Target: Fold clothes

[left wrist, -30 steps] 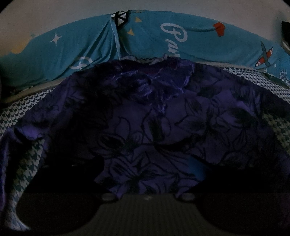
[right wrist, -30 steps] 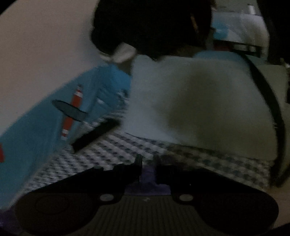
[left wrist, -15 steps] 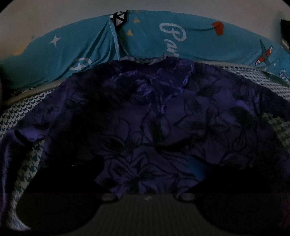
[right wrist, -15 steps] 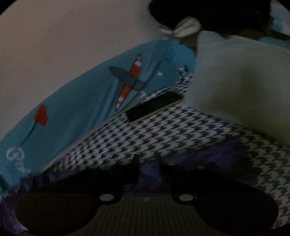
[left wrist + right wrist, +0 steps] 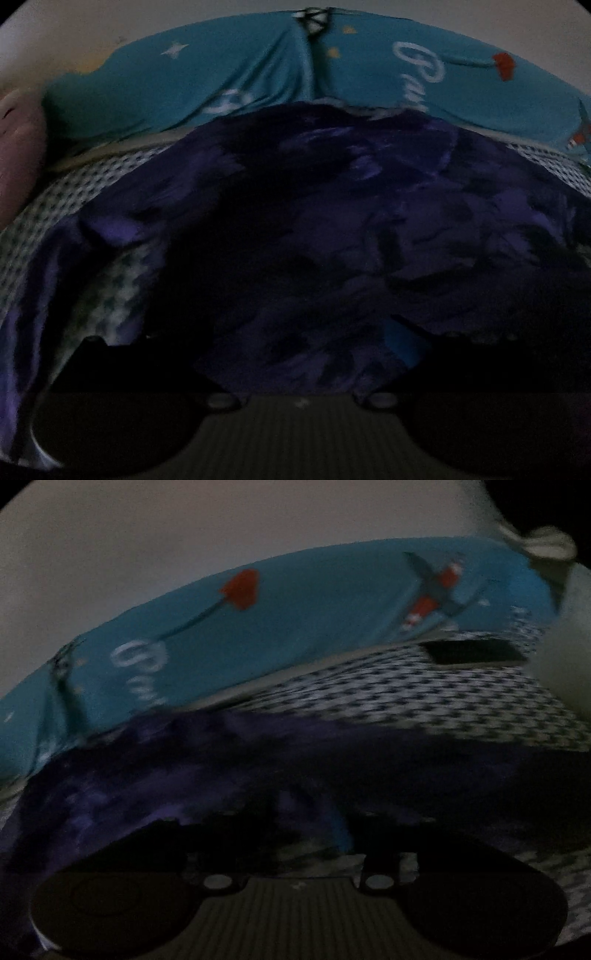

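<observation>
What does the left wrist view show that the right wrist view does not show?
Only the left wrist view shows a pinkish cushion at its left edge, and a white star on the blue printed sheet.

Only the right wrist view shows a flat black object on the houndstooth cover, and a pale pillow at the right edge.

Both show the purple floral garment, the blue sheet, the red heart print and the wall.
</observation>
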